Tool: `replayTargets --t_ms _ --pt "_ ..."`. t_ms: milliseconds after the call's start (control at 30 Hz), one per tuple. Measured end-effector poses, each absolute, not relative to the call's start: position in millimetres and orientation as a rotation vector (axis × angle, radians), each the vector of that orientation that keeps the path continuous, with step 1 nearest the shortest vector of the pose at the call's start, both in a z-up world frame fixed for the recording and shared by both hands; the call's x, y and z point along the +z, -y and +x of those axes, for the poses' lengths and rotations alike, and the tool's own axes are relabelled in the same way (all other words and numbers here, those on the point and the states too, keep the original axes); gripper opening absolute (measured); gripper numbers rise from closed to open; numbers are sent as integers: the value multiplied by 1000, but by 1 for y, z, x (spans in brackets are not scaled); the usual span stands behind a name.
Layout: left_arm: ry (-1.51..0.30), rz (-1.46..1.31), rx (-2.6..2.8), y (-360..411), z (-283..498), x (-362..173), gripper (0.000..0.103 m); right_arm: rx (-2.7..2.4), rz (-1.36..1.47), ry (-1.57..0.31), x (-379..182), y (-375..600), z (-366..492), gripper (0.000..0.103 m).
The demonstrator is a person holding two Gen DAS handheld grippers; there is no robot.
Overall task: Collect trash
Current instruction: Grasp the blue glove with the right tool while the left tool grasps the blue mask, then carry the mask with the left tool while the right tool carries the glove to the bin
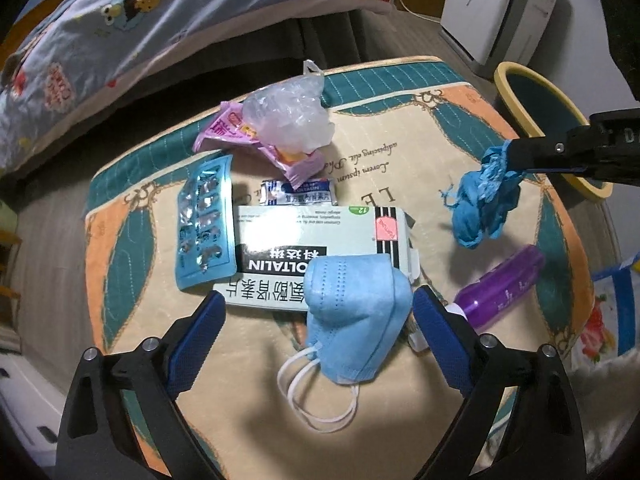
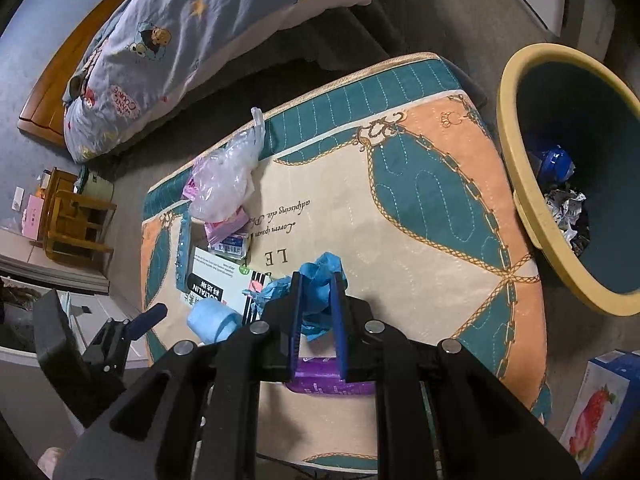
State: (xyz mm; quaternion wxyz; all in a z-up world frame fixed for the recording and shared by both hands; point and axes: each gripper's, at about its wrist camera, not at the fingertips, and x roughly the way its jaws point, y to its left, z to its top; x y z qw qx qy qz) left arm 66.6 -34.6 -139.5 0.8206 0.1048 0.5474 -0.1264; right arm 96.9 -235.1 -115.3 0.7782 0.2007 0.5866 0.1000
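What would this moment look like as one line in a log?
right tongs: shut on crumpled blue glove | left tongs: open above face mask | bin: holds trash

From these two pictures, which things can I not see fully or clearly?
- Medicine box: left wrist view, the face mask covers part of its print.
- Purple bottle: right wrist view, mostly hidden behind the right gripper, which is shut on the blue glove.
- Trash bin: both views cut it at the right edge; its contents are too dark to name.

Two black handheld grippers, blue-padded

Left gripper (image 1: 316,312) and right gripper (image 2: 318,300): black linkage arms, round silver pivot screws, textured blue finger pads.
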Motion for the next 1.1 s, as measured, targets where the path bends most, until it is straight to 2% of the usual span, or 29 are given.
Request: replayTargets --t_ms 200,267,300,433,633,1100 --pt "-1176 224 -271 39 69 -147 68 211 424 -1266 -115 236 97 13" --pt "-1183 222 -283 40 69 -148 56 208 422 -1266 -115 237 97 13" --pt "-1187 222 -288 41 69 -149 47 207 421 -1265 -115 237 97 13" --pt "-1209 232 -292 42 69 -152 34 201 412 -1263 -115 237 98 13" --pt "-1171 237 -288 42 67 -142 29 193 406 -1253 -112 240 97 13" --pt "-952 144 -291 37 65 -79 28 206 435 -1159 -85 252 103 13"
